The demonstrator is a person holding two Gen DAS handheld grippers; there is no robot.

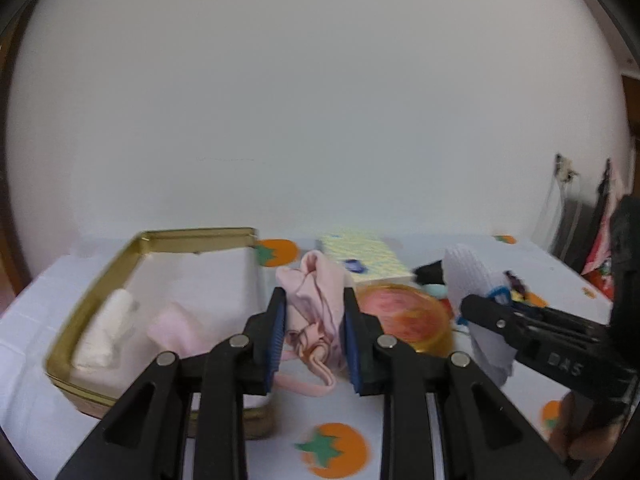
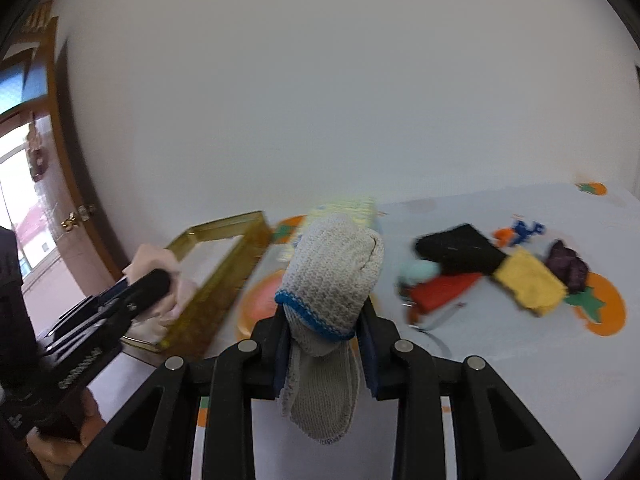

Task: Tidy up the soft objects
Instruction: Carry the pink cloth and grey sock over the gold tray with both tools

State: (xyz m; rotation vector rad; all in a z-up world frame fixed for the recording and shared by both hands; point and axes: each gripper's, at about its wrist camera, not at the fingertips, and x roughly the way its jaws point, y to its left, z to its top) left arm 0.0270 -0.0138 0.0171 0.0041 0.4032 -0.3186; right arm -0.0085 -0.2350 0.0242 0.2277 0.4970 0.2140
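Gripping crumpled pink cloth [image 1: 316, 308], right claw [image 2: 324, 344] pinching knitted grey glove [image 2: 332, 276]

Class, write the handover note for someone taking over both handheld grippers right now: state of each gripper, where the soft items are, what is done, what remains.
Left gripper: shut on a pink garment, held beside the gold-rimmed tin.
Right gripper: shut on a grey knit glove with a blue cuff, held clear of the tablecloth.
Done: two rolled items, a cream roll and a pink roll, lie in the tin.
Left: both held pieces are not yet in the tin; a pile of black, red, yellow and purple items waits on the cloth.
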